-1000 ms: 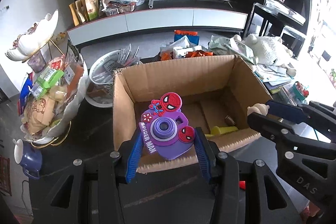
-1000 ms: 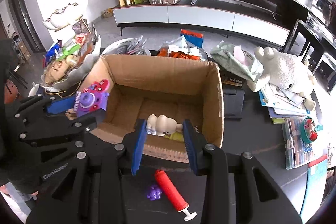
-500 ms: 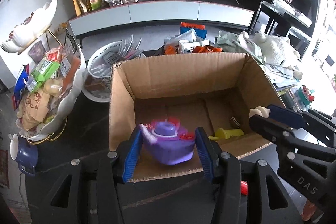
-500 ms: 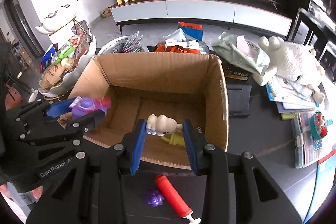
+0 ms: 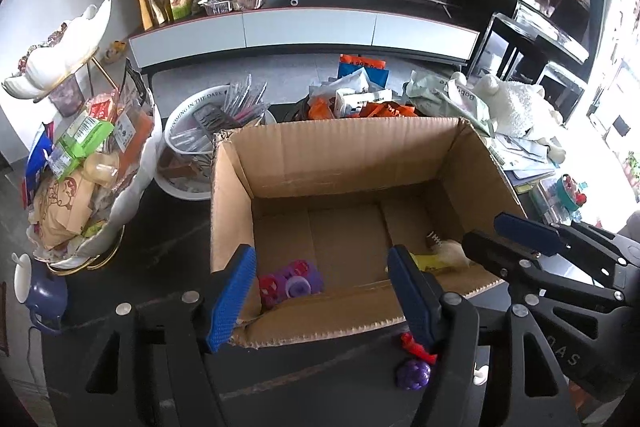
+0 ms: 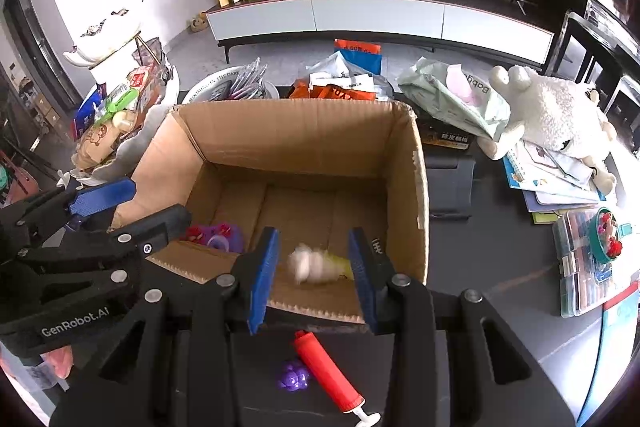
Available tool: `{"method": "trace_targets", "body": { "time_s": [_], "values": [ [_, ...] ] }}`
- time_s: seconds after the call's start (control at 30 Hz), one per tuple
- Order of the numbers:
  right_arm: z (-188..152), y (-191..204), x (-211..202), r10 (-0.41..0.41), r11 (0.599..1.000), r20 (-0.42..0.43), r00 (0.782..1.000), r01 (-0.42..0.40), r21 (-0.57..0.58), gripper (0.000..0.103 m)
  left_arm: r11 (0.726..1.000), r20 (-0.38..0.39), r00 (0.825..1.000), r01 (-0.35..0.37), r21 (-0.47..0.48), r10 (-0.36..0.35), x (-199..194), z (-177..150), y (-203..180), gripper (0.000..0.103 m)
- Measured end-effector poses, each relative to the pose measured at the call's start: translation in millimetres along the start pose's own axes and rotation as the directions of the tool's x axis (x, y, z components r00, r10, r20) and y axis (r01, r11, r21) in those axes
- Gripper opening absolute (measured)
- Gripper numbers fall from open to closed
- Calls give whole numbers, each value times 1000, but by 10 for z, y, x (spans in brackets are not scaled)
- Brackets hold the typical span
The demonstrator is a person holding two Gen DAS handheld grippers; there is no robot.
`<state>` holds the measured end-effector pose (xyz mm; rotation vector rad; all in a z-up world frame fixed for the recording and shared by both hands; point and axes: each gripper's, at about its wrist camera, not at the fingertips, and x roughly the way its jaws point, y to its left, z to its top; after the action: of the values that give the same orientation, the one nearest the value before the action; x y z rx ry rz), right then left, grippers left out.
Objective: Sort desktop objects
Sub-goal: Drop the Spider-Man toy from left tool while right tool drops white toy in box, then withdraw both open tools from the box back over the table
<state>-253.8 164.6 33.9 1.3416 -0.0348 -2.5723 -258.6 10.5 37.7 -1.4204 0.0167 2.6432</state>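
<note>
An open cardboard box (image 5: 344,163) (image 6: 304,131) stands on the dark table. The purple Spider-Man toy camera (image 5: 290,283) (image 6: 216,235) lies on the box floor at the front left. The white figurine (image 6: 310,264) (image 5: 450,251) is blurred, low in the box at the front right, over a yellow toy (image 5: 430,263). My left gripper (image 5: 322,291) is open and empty above the box's front edge. My right gripper (image 6: 314,269) is open and empty above the figurine.
A red hand pump (image 6: 328,371) and a purple ball (image 6: 294,379) lie on the table in front of the box. A white snack stand (image 5: 84,187) and a bowl of packets (image 5: 200,143) stand at the left. A plush sheep (image 6: 552,111), books and a plastic case (image 6: 588,259) lie at the right.
Both grippers opened. The toy camera dropped from the left gripper to the box floor. The white figurine left the right gripper and is falling into the box.
</note>
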Motion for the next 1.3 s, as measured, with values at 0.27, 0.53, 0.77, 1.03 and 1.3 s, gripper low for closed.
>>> {"method": "trace_targets", "body": {
  "time_s": [0.27,0.53,0.77,1.03,1.3],
  "values": [
    [3,-12,0,3,1000,-6,1000,-3,4,34,1000,-5,1000,-4,-3,4,22,-21,21,65],
    [-18,-41,-15,-2,1000,-1,1000,2,4,34,1000,1,1000,-5,8,5,-4,-52,-10,65],
    [-36,-45,-115,-1,1000,19,1000,1,-8,34,1000,18,1000,-5,19,5,-98,-89,-47,65],
    [-87,-4,-260,6,1000,41,999,-5,-28,34,999,52,999,-14,35,12,-264,-155,-74,66],
    [-203,40,-397,-24,999,62,998,26,-30,51,1000,66,998,-4,26,2,-404,-254,-65,79]
  ]
}}
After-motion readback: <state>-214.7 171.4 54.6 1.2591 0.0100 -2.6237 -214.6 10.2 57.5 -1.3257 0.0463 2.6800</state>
